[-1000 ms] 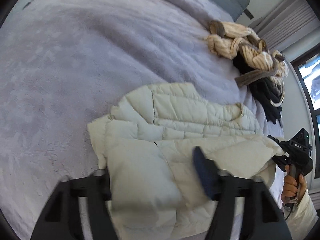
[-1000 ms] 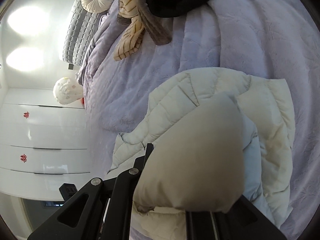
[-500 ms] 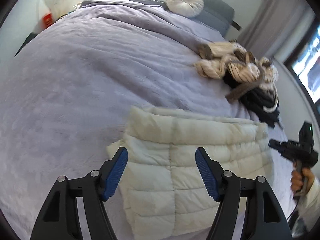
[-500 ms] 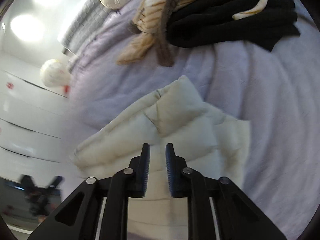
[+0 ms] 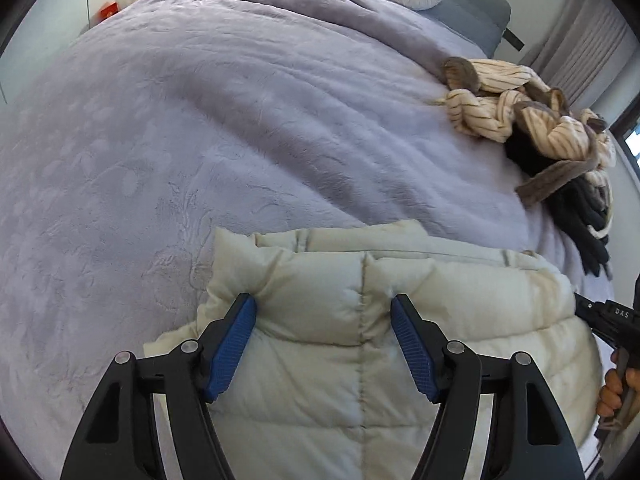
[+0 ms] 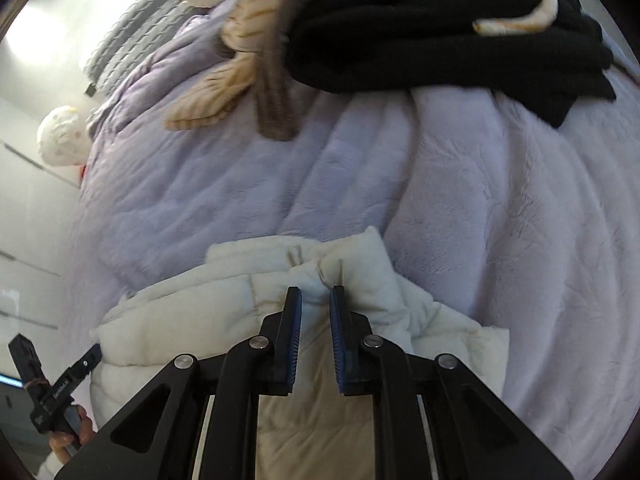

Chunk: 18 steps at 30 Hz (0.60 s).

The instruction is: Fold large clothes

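The cream jacket [image 5: 360, 320] lies folded on the bed [image 5: 200, 140], at its near edge. The left tongs [image 5: 322, 312] stand wide apart over the jacket's top fold, tips against the padding on either side of a quilted panel, not squeezing it. The right tongs [image 6: 316, 300] are nearly closed at the jacket's far corner; their narrow gap has a pinch of fabric at the tips, but a firm grip cannot be told. Beyond the jacket, a clothes pile [image 5: 560, 128] sits on the bed.

Cream quilted jacket [image 5: 360, 320], lavender blanket [image 5: 200, 120]
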### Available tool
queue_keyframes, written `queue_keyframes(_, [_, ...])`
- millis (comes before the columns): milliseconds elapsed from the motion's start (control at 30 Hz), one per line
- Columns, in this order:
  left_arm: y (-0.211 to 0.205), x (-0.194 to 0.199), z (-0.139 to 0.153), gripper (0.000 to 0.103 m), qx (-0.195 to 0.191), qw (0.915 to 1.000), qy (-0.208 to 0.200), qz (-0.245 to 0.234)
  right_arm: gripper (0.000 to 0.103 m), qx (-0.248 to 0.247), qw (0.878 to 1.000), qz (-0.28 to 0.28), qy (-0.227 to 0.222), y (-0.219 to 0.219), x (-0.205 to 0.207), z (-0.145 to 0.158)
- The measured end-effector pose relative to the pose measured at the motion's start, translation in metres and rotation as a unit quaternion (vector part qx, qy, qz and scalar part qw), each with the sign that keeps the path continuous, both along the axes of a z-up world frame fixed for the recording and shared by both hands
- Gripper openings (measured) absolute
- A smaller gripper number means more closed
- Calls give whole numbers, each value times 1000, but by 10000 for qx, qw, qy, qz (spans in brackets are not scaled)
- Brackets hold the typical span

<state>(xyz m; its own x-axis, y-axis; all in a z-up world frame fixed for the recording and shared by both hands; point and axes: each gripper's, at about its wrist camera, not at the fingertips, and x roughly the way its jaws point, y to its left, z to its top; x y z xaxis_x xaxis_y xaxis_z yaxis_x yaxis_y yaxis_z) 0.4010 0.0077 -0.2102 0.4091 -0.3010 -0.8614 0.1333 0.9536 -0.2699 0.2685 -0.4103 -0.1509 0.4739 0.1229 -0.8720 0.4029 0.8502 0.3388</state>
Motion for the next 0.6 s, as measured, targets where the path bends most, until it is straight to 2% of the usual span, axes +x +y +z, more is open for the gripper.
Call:
queue_keyframes(67, [-2, 4, -7, 72, 44, 10000, -15, -16, 13, -9, 10000, -42, 47, -3, 3, -9])
queue_keyframes(300, [1, 13, -23, 72, -69, 9999, 12, 113, 11, 111, 9998, -150, 68, -13, 10, -34])
queue_keyframes(433, [3, 15, -18, 72, 23, 9998, 65, 189, 11, 143, 9997, -192, 87, -14, 9, -31])
queue_keyframes(600, [11, 12, 4, 72, 88, 9994, 40, 344, 14, 171, 9996, -204, 69, -12, 3, -7])
